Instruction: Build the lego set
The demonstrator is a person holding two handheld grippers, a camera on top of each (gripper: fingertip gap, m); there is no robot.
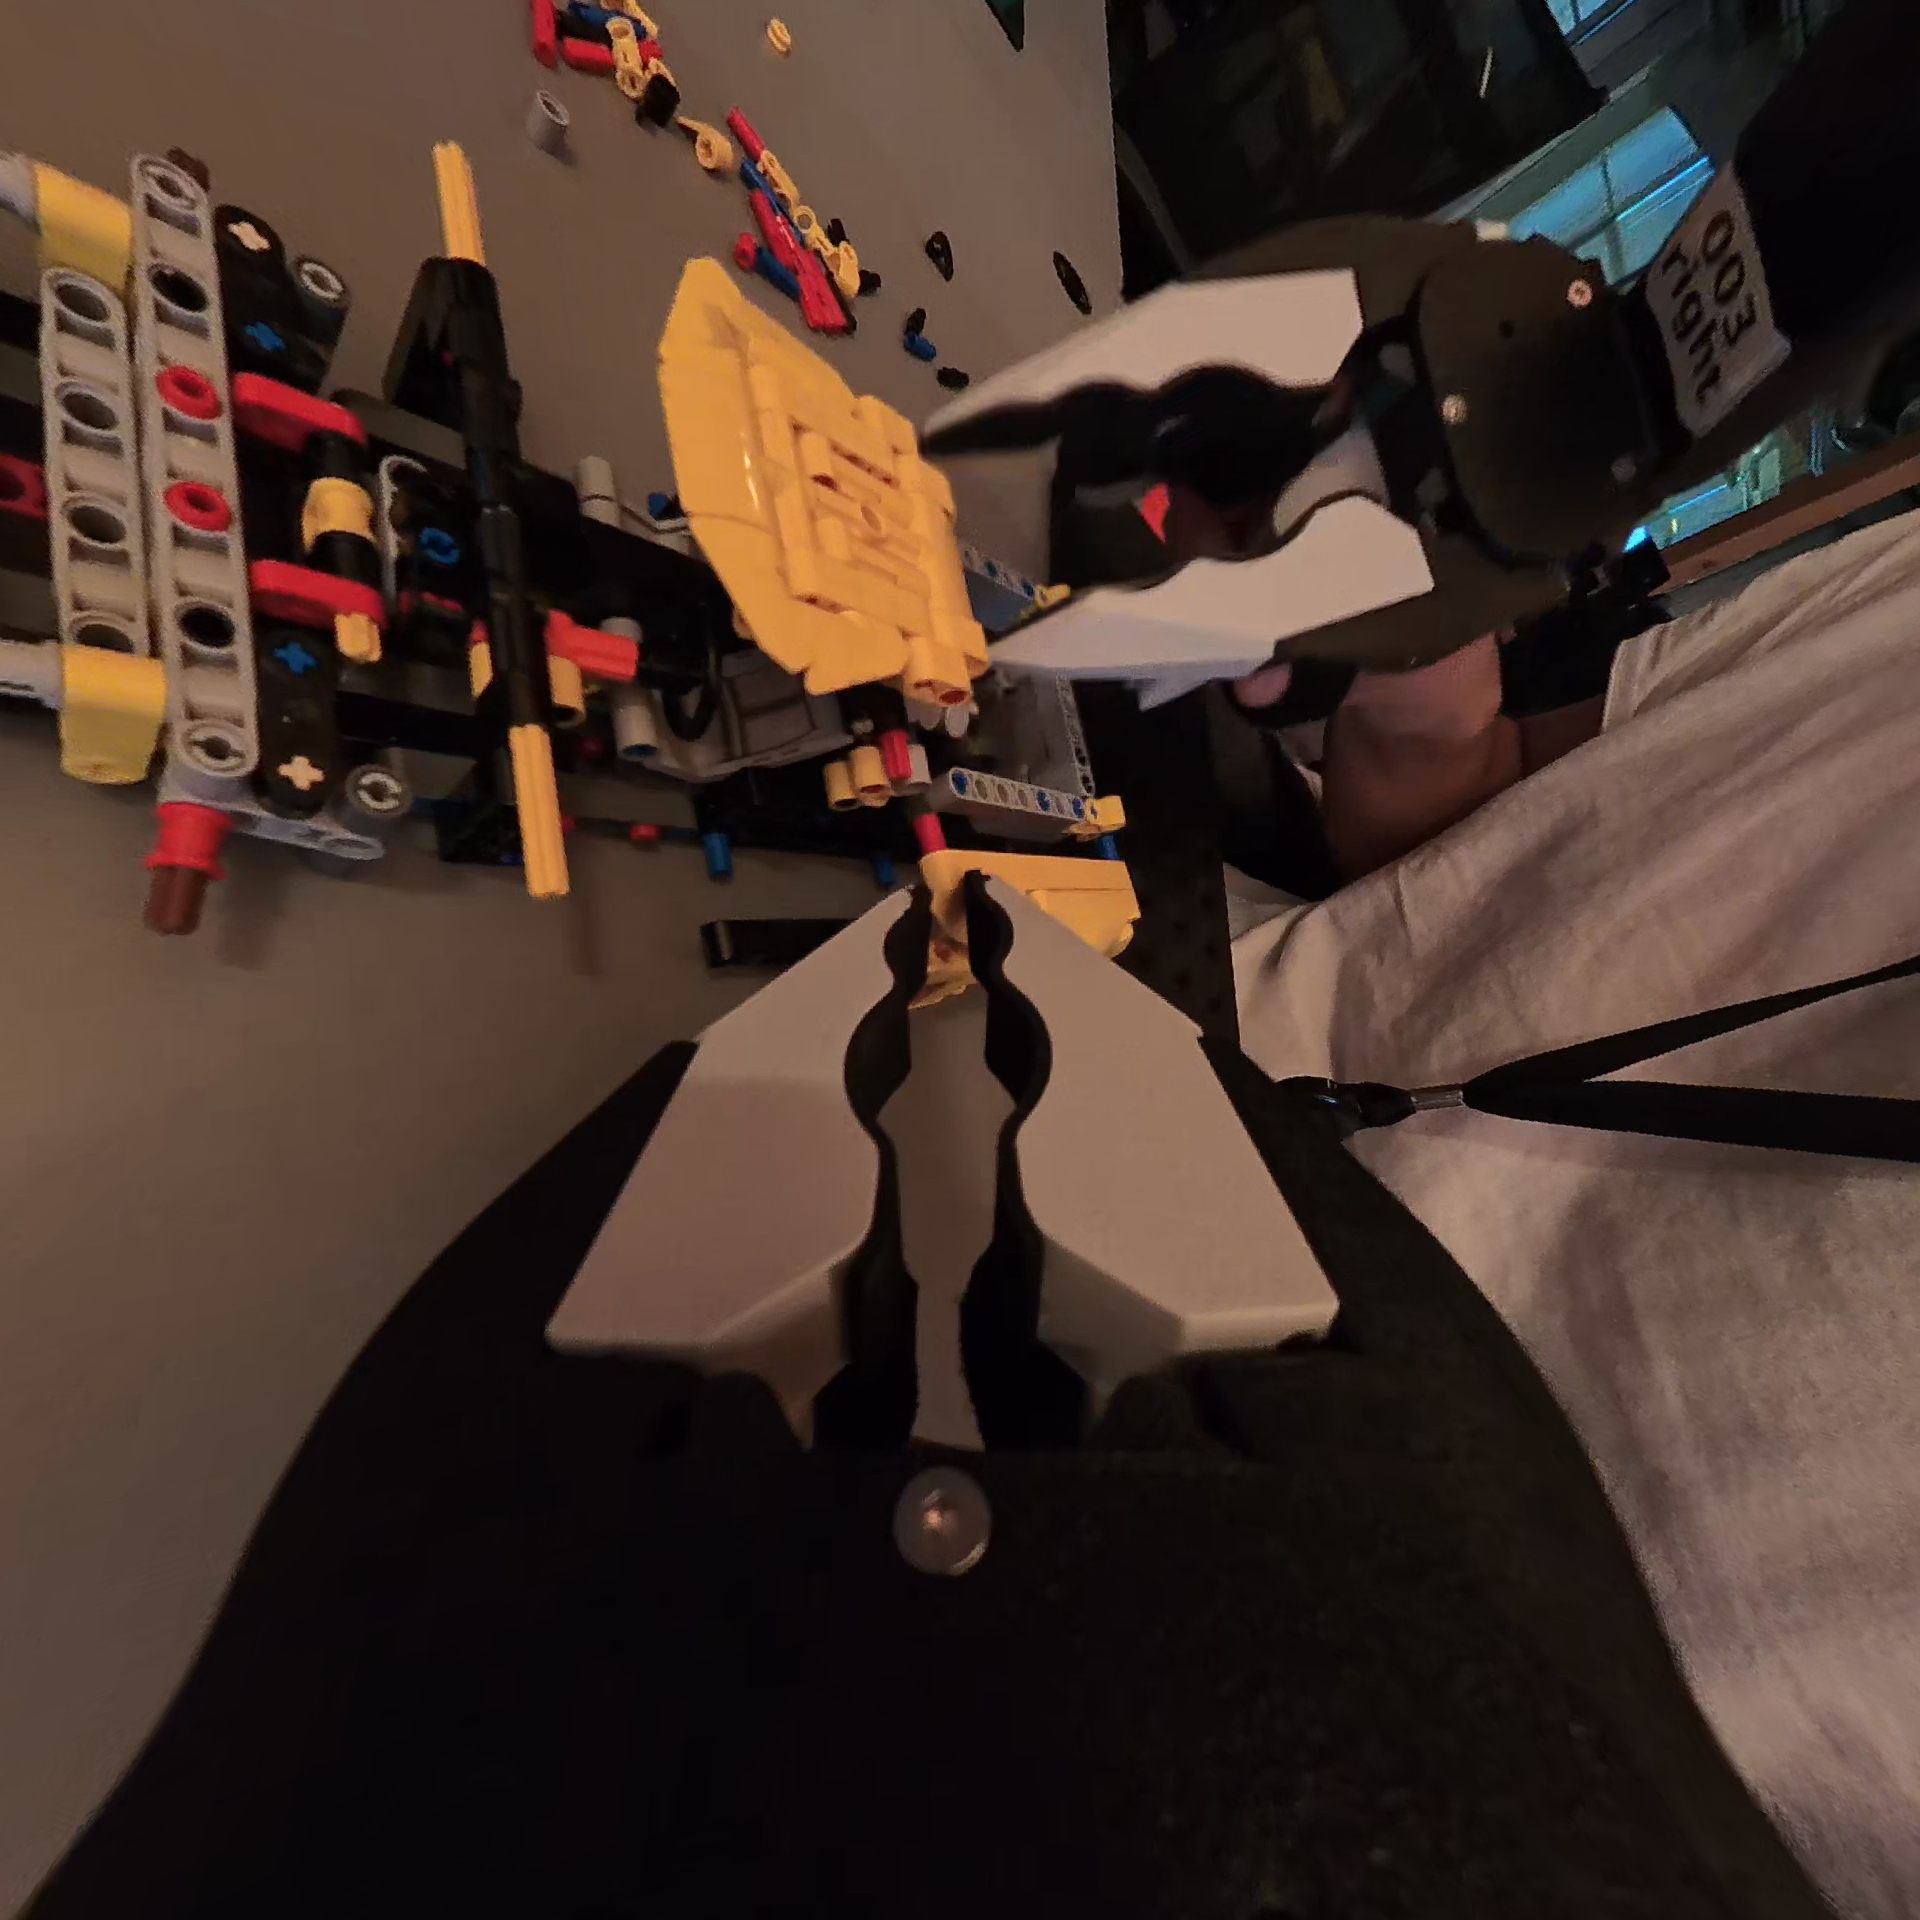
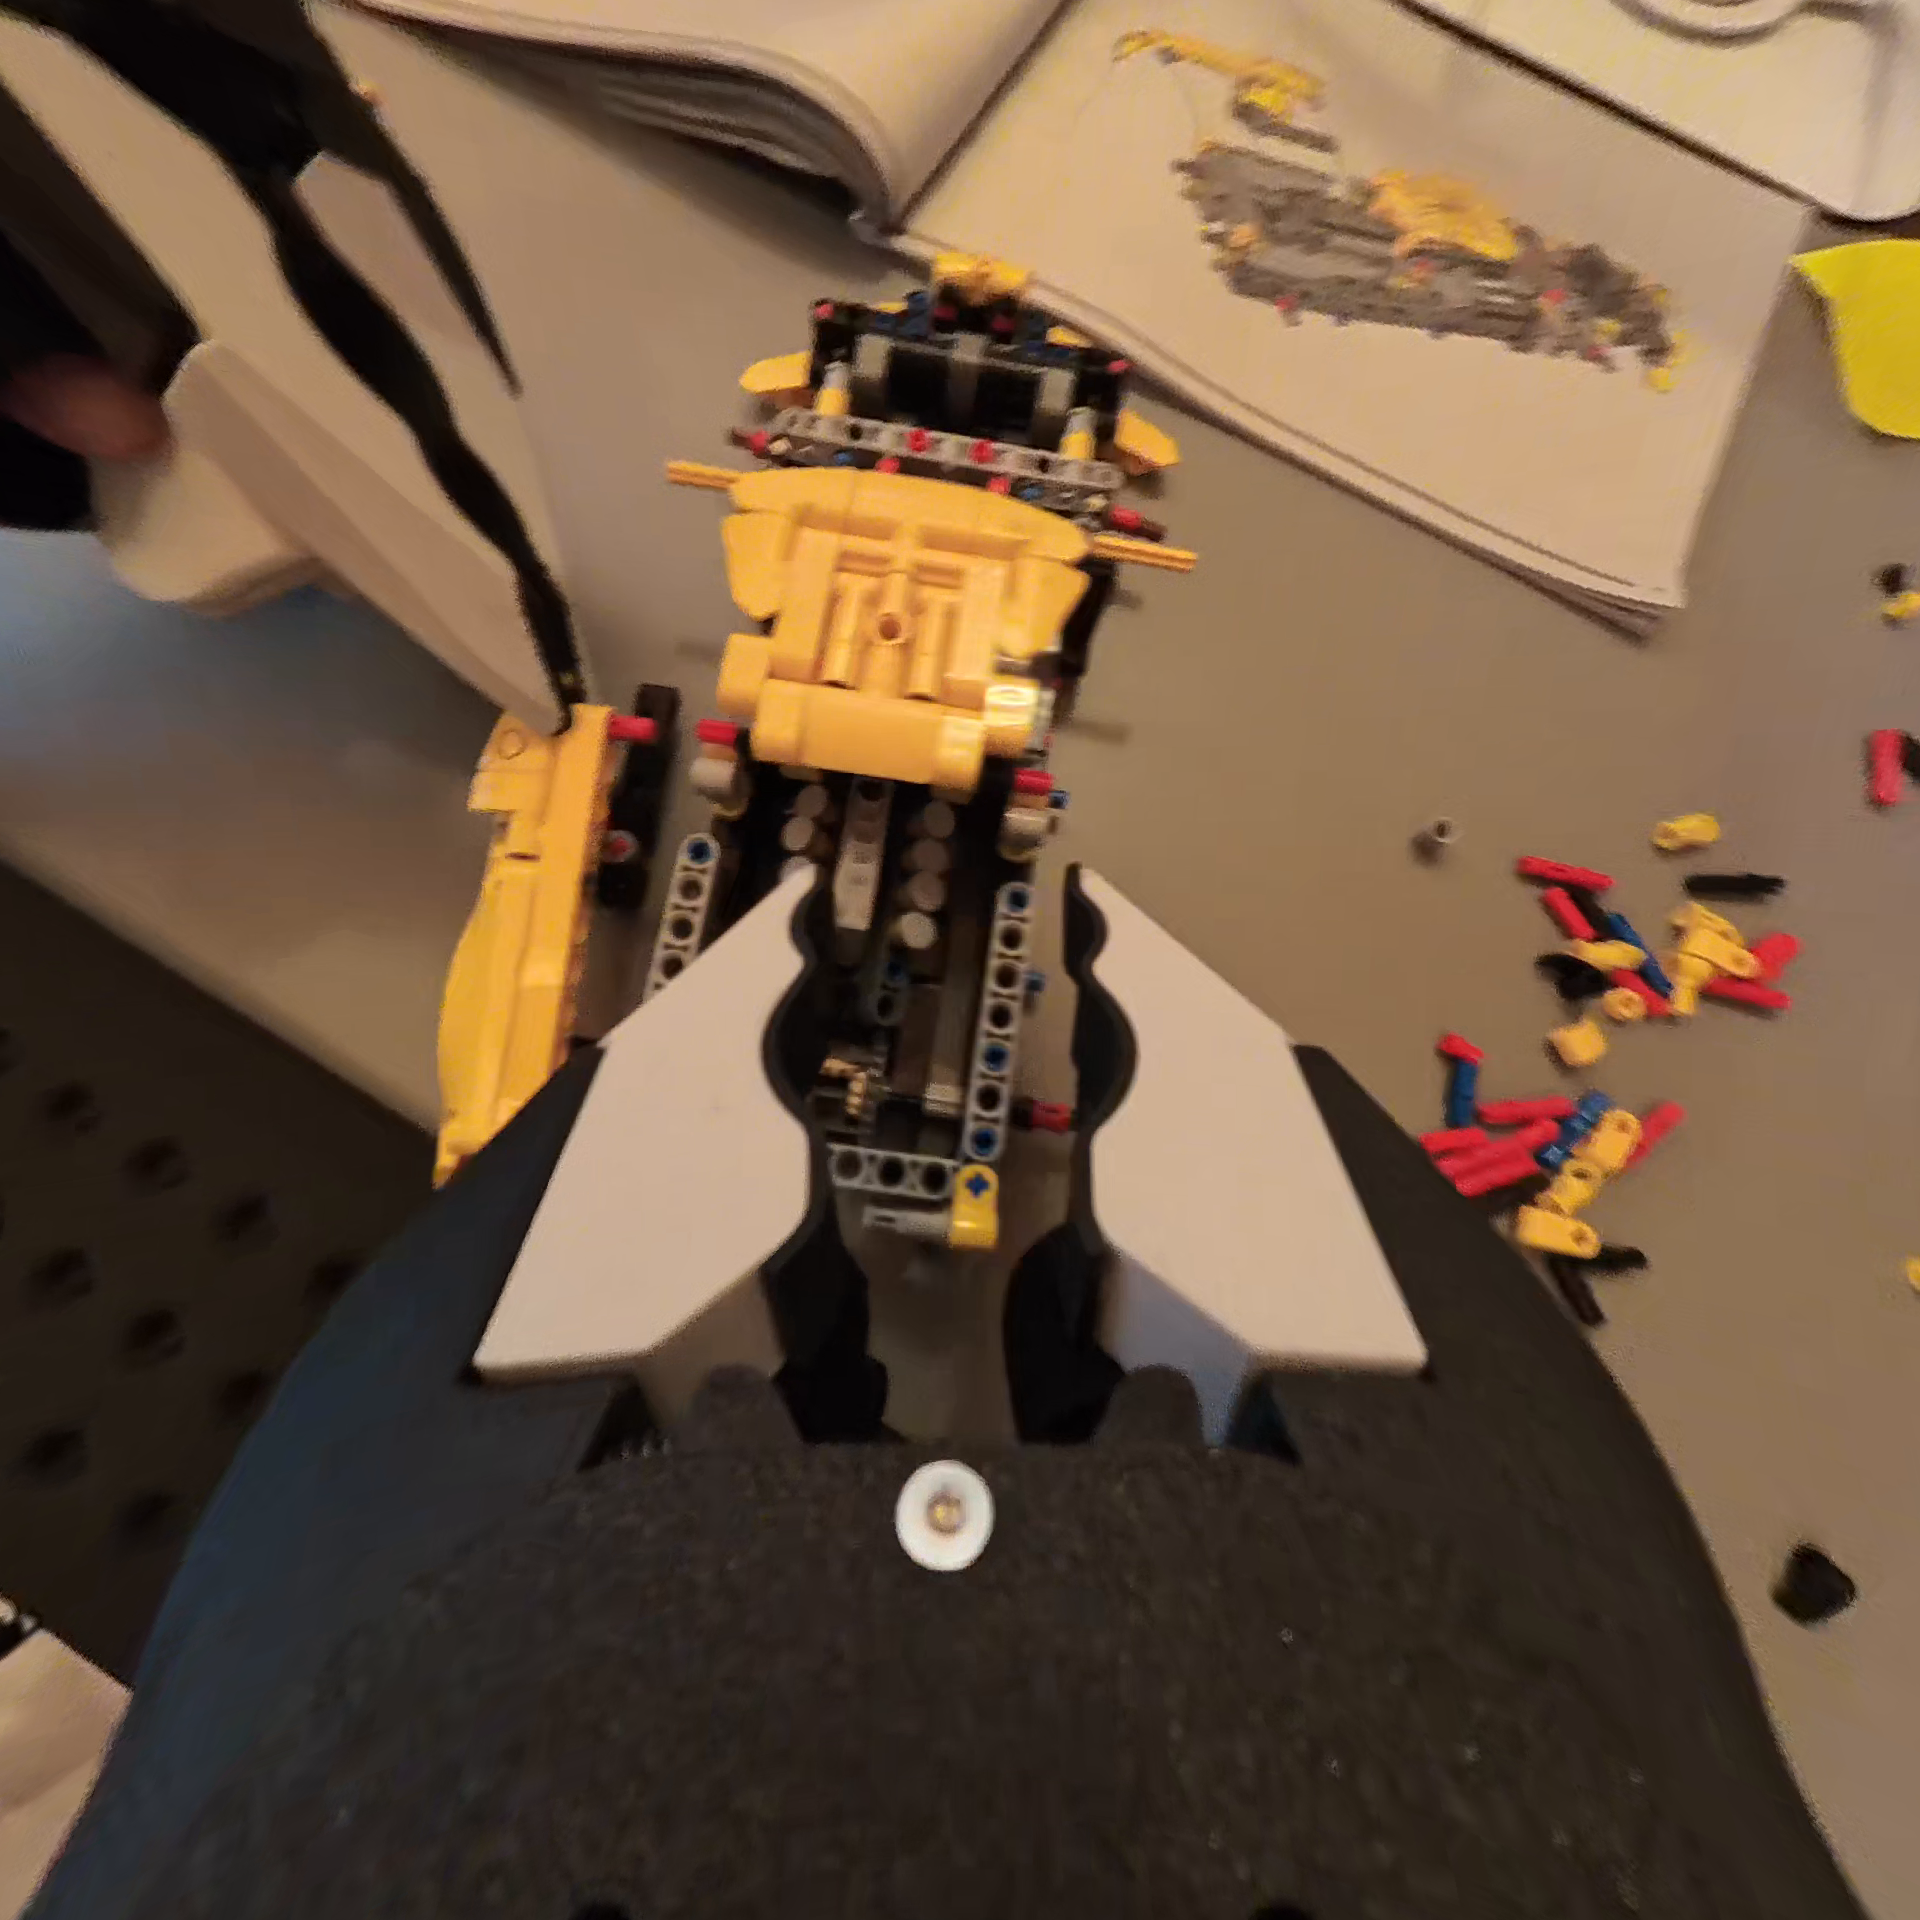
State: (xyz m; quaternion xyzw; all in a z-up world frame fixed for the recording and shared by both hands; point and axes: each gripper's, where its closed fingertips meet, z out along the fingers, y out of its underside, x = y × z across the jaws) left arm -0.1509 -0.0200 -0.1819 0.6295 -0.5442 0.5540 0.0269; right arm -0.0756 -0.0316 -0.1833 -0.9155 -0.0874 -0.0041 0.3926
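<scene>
The partly built Lego vehicle [image 1: 499, 582] lies on the grey table, with grey holed beams, black frame, red pins and a yellow ribbed hood [image 1: 821, 488]. My left gripper [image 1: 945, 925] is shut on a long yellow side panel [image 1: 1060, 904] and holds it against the vehicle's side by a red pin. In the right wrist view the vehicle [image 2: 914, 935] points away, with the hood [image 2: 894, 613] on top and the panel [image 2: 520, 904] along its left side under the left gripper [image 2: 556, 707]. My right gripper [image 2: 945, 883] is open and empty, its fingers straddling the chassis; it also shows in the left wrist view [image 1: 966, 540].
An open instruction booklet [image 2: 1351, 312] lies behind the vehicle. Several loose red, blue, yellow and black pins [image 2: 1590, 1039] are scattered to the right, also in the left wrist view [image 1: 790, 229]. A black beam [image 1: 769, 940] lies beside the panel. The table edge [image 1: 1174, 935] and a person's white garment [image 1: 1558, 1039] are close. The right tips stand about 5 cm off the hood [image 2: 894, 613]. It is also in sight in the left wrist view [image 1: 845, 508].
</scene>
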